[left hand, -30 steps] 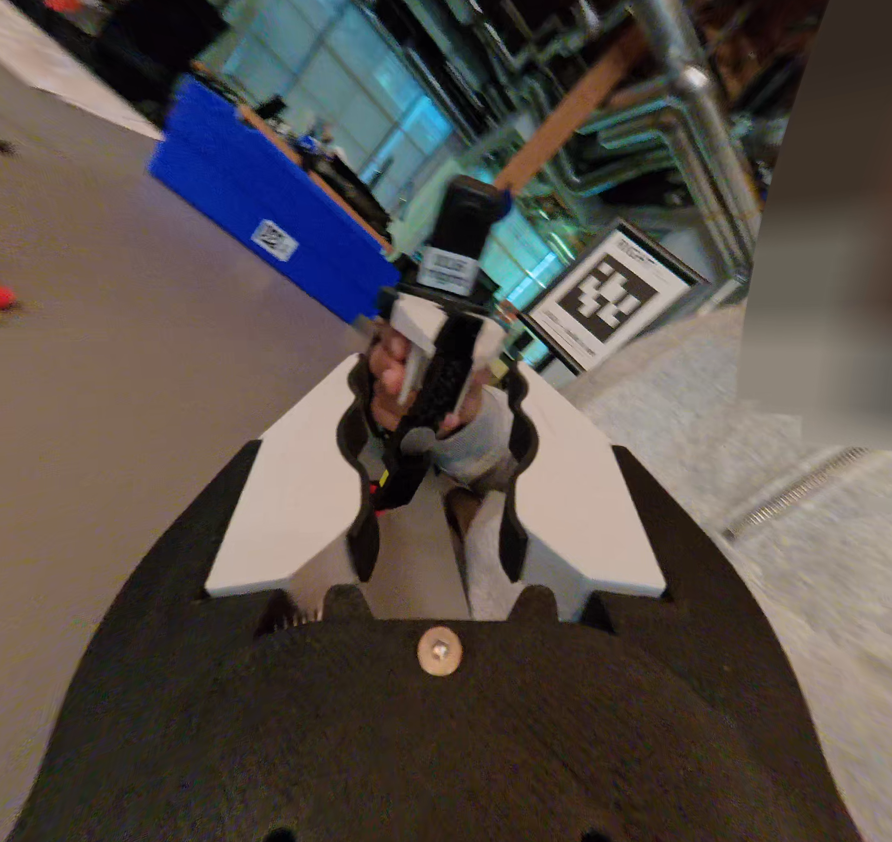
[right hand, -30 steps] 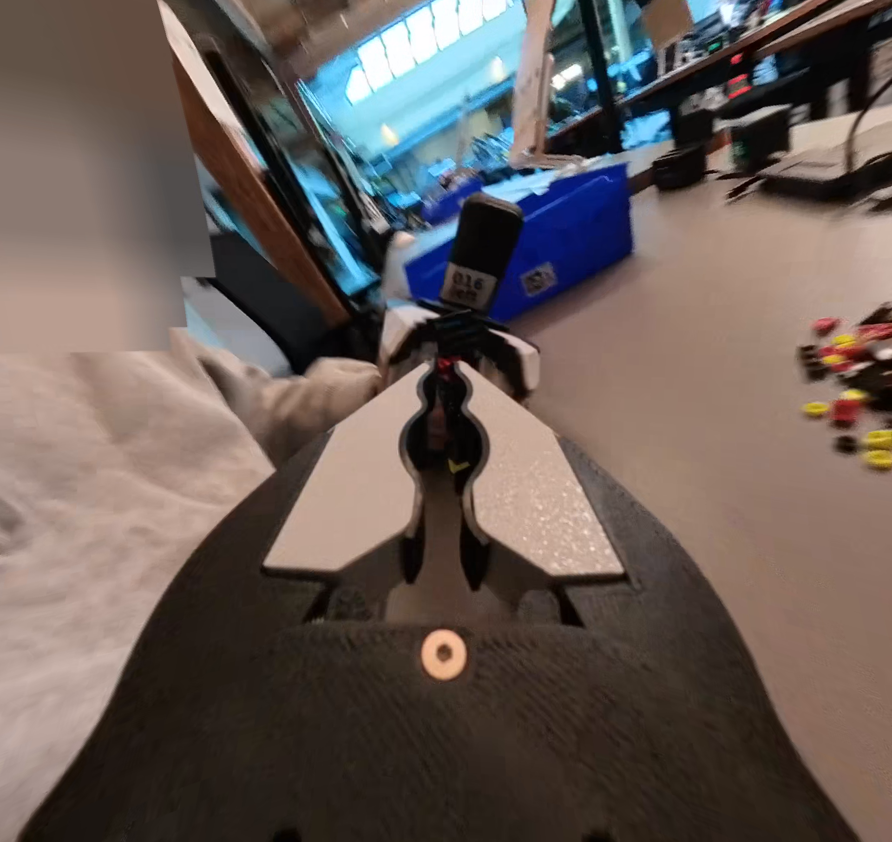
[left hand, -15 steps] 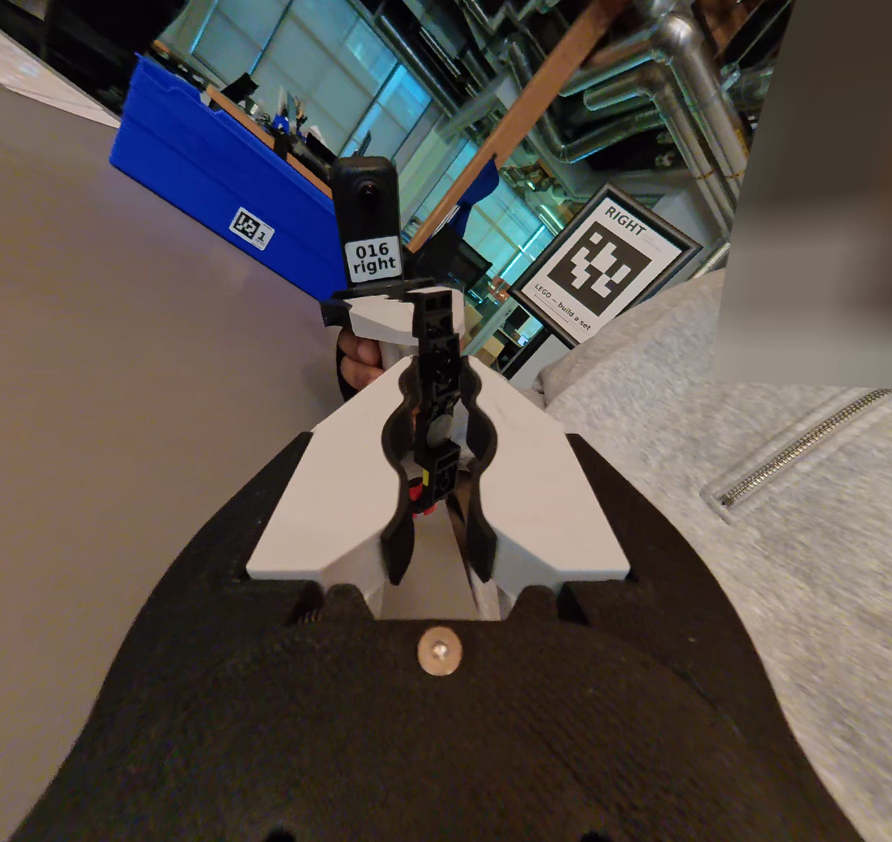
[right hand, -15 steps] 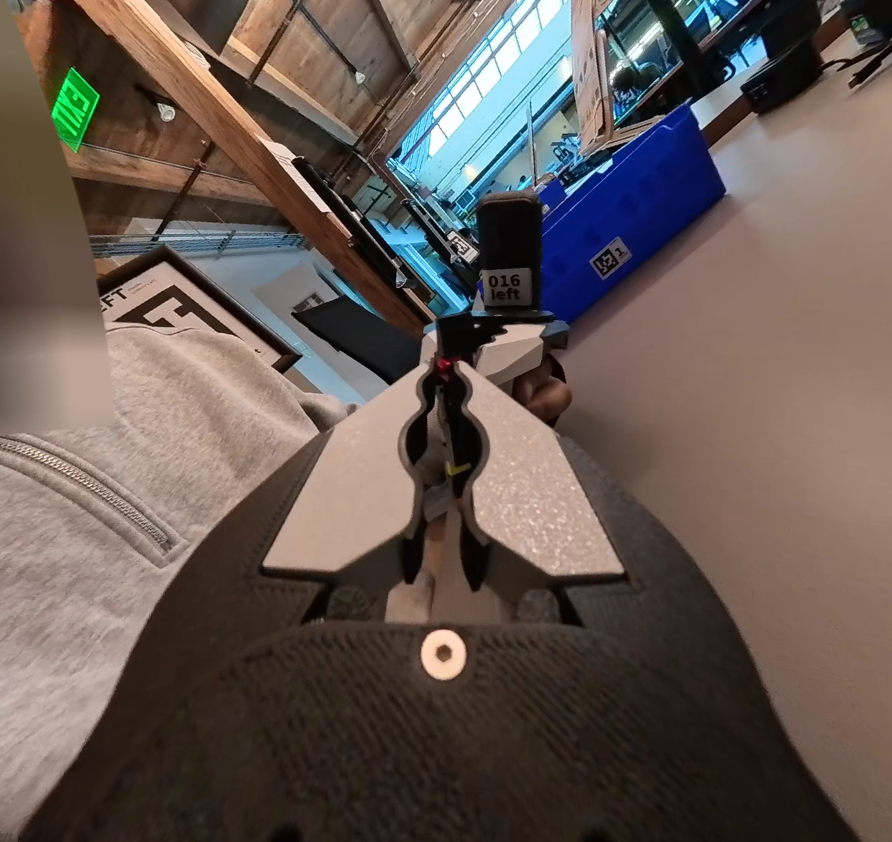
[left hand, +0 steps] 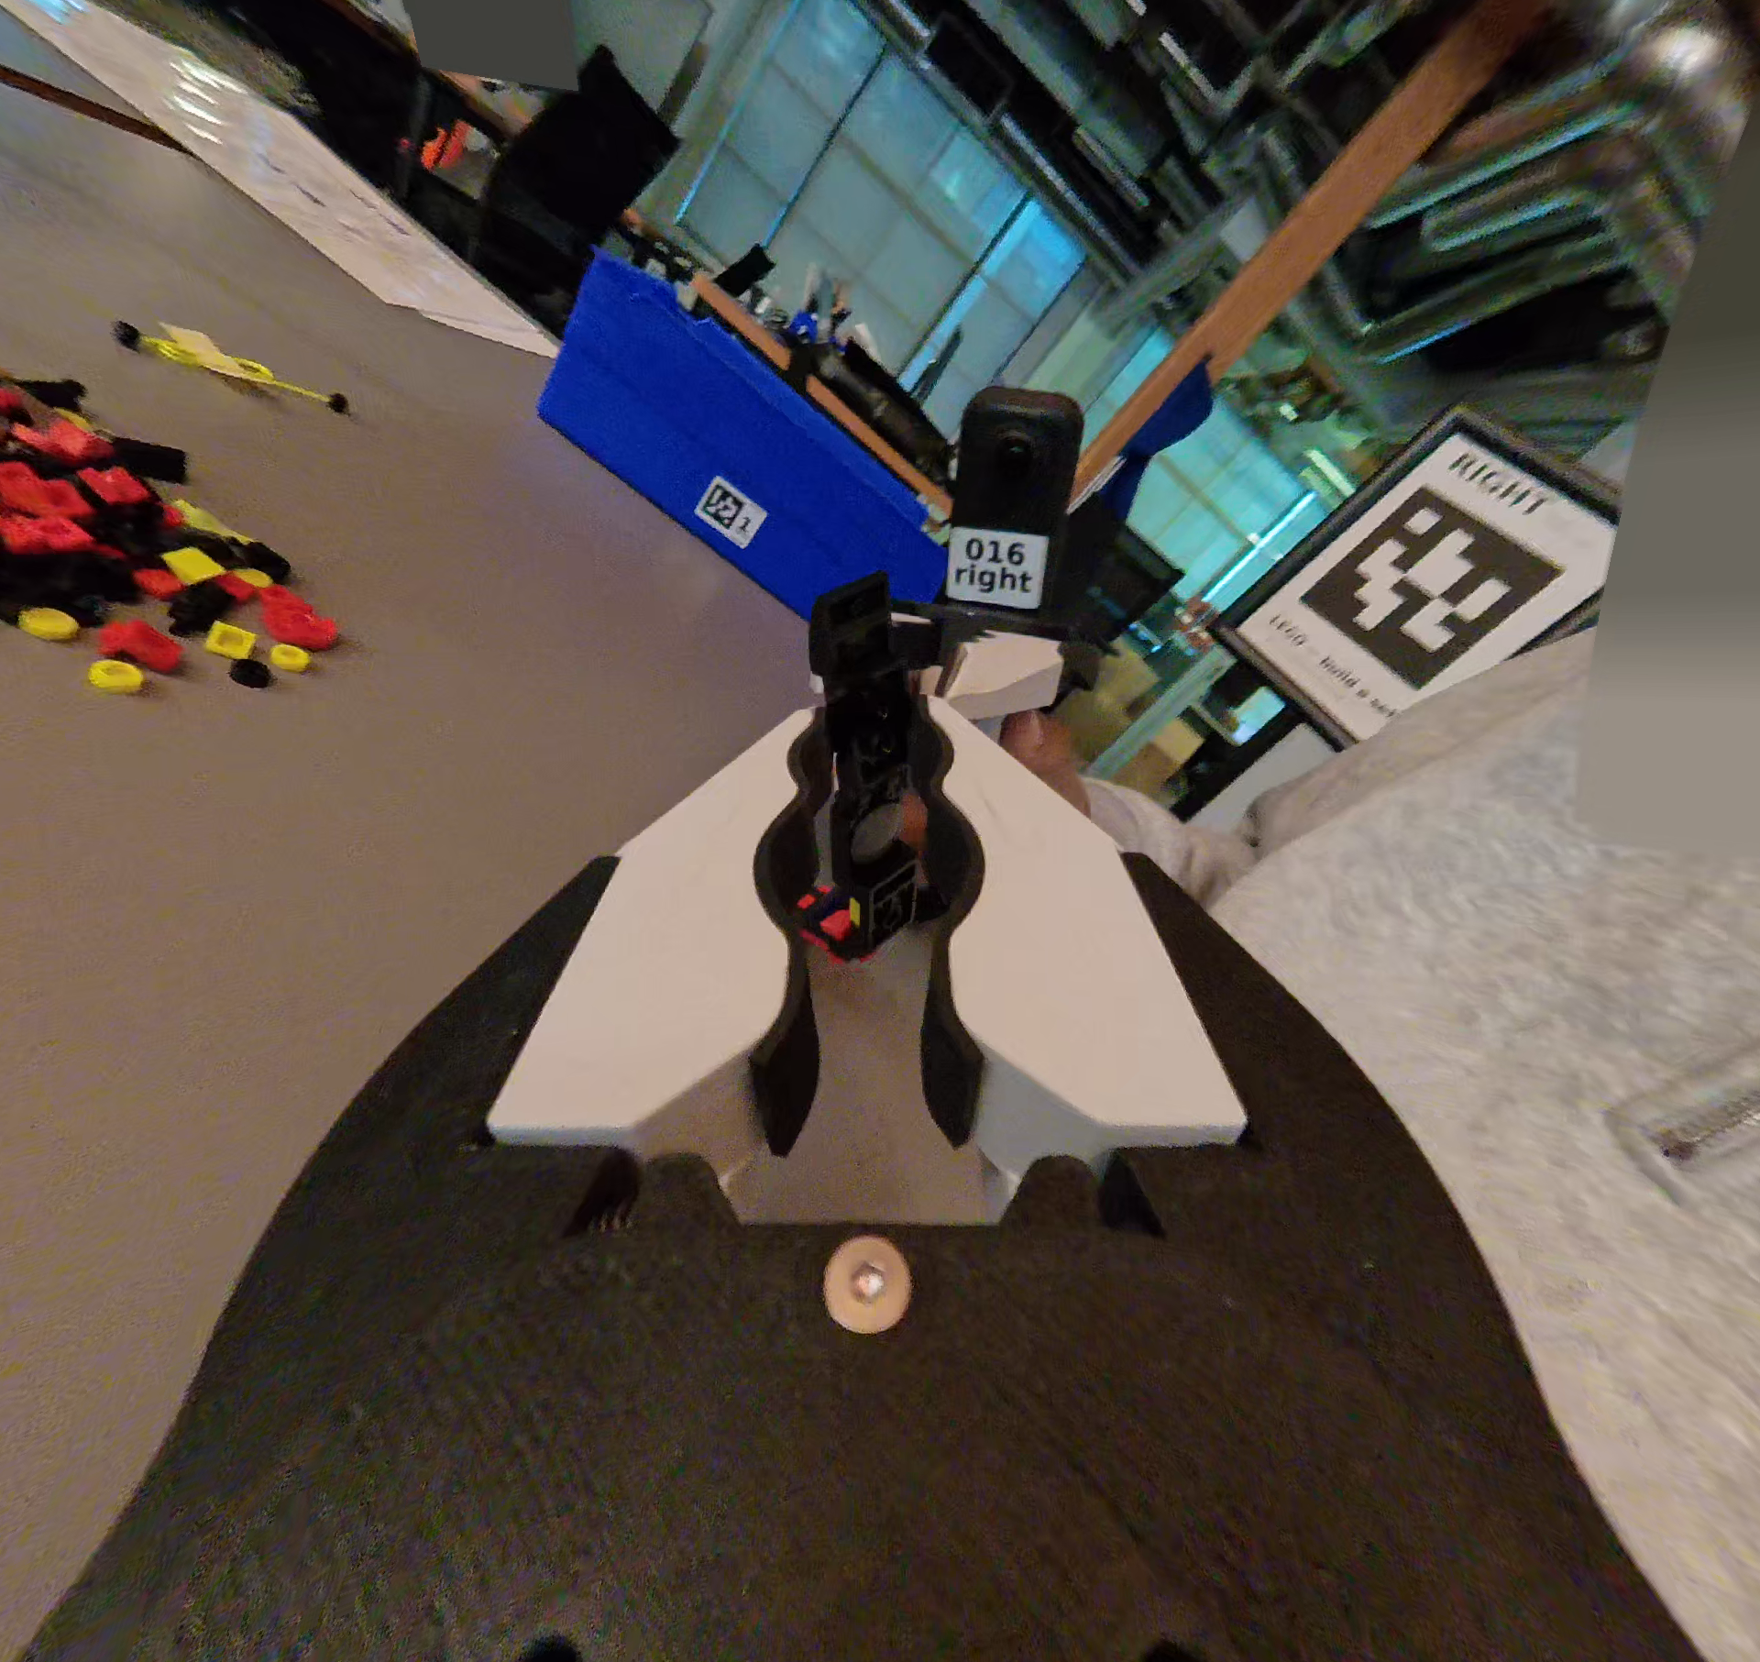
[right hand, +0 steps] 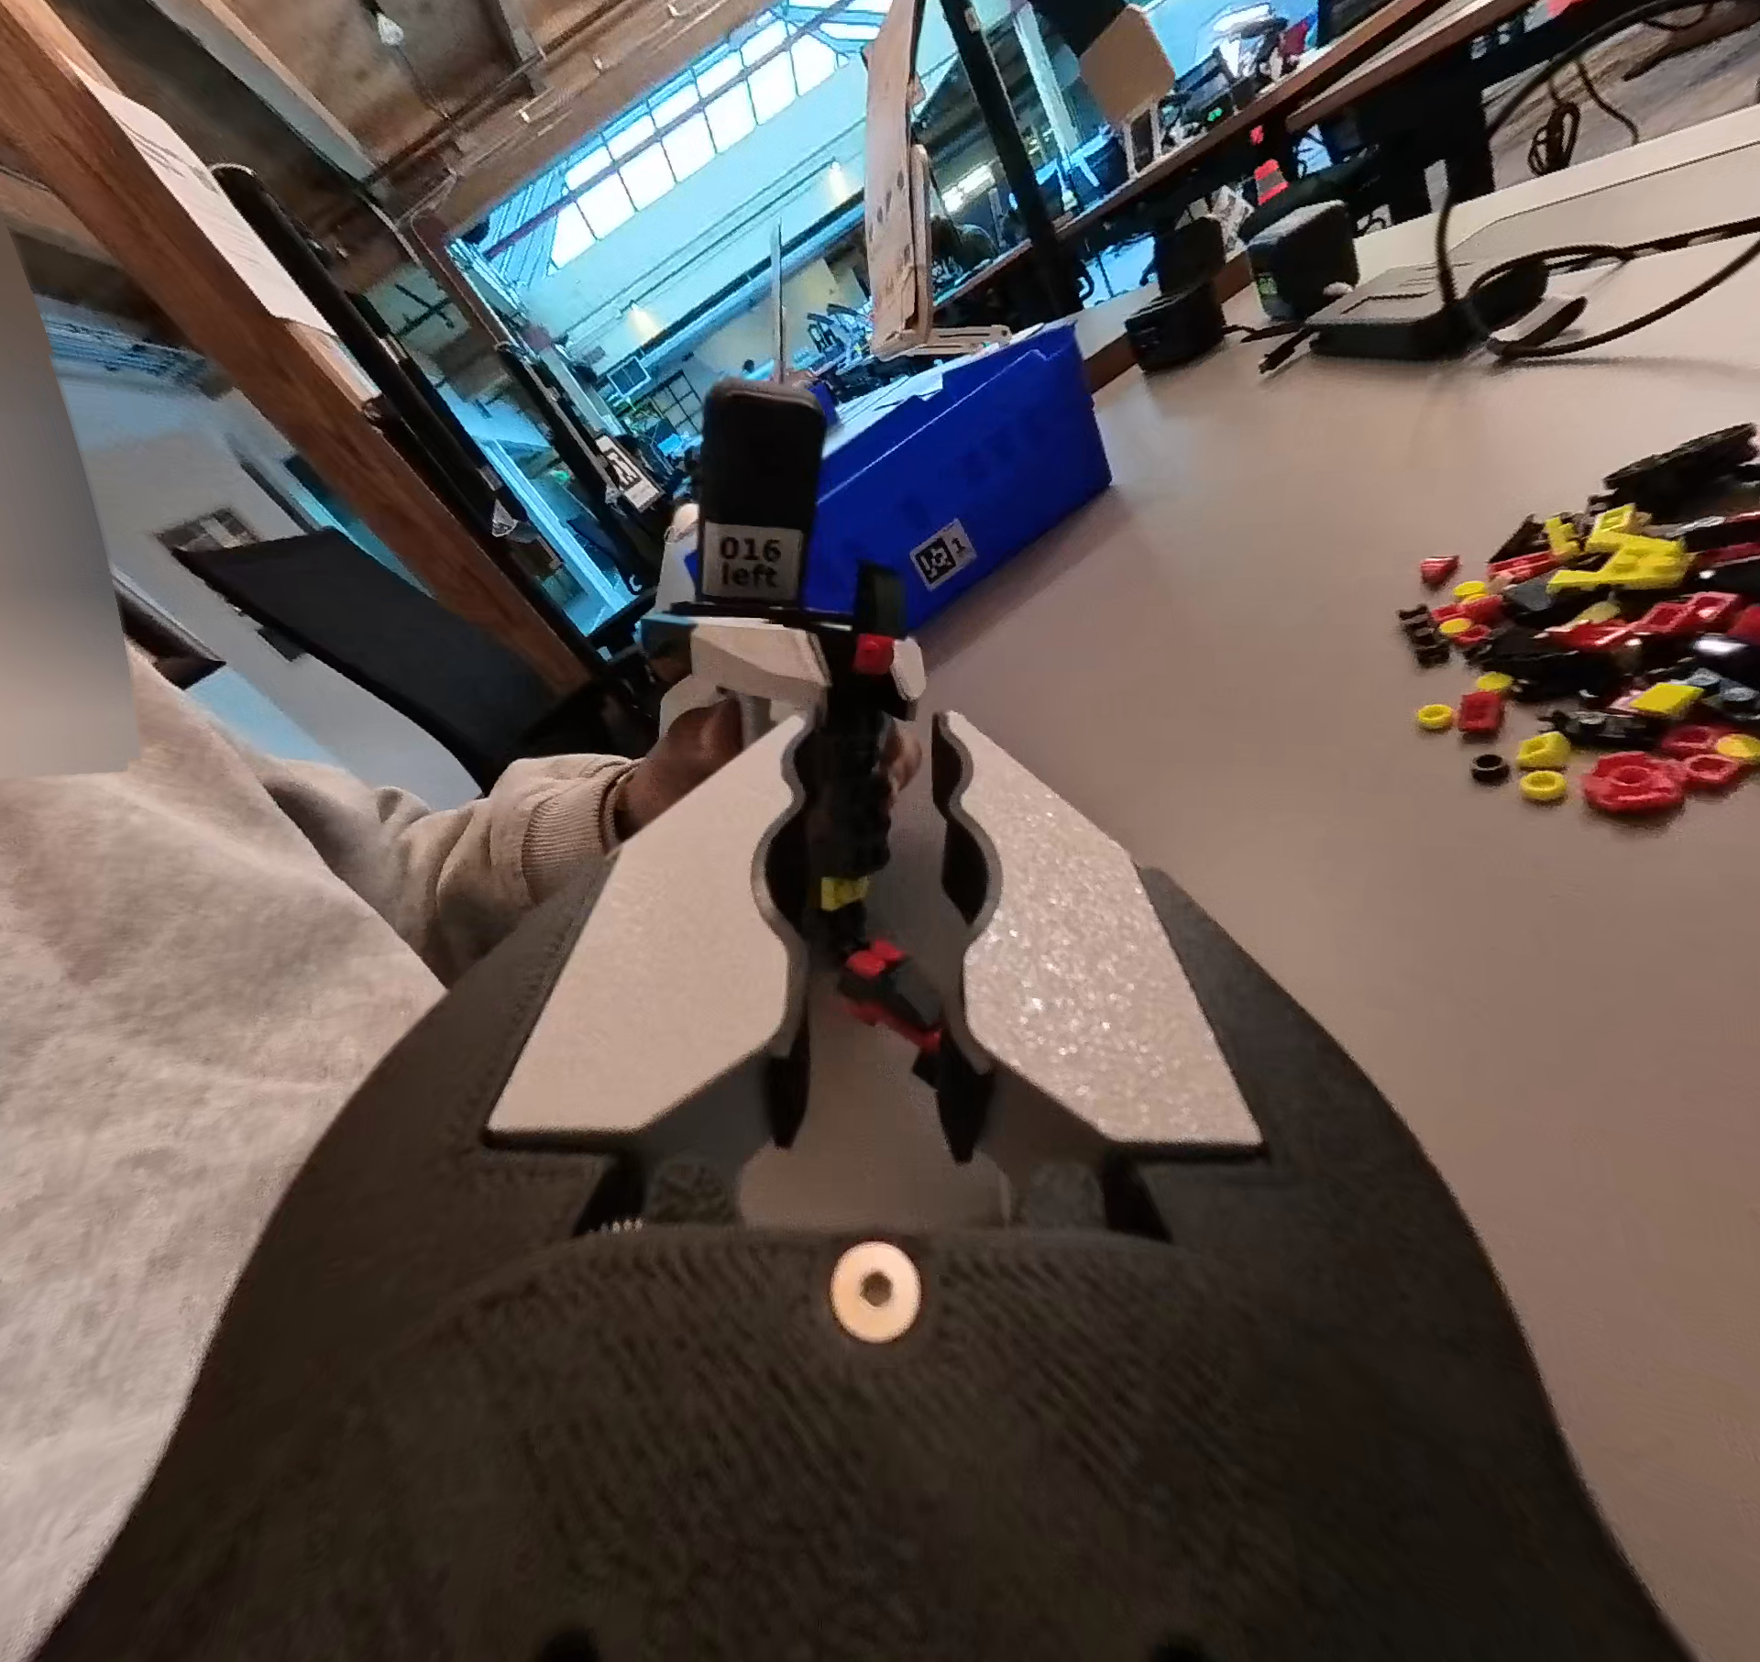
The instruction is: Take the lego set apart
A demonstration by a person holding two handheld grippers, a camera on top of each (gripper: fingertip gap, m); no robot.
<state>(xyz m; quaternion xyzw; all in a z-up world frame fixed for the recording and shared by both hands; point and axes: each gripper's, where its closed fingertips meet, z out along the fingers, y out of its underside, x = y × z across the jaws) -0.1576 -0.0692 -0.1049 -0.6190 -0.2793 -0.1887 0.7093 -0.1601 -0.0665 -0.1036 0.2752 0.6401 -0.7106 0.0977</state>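
Lego strip [left hand: 867,816] held in the air between both grippers, above the grey worktop [left hand: 286,854].

Largest first: the worktop carries a blue bin [right hand: 952,483] at its far edge and a loose pile of red, yellow and black bricks [right hand: 1619,645] well apart from the grippers. The left gripper [left hand: 871,721] has its fingers [left hand: 705,931] clenched on the thin black strip, whose red and yellow end sits deep between them. The right gripper [right hand: 871,740] faces it; its fingers [right hand: 1057,940] stand a little apart around the strip, and whether they grip it I cannot tell. A hand [right hand: 686,750] in a grey sleeve [right hand: 429,845] holds the left gripper.
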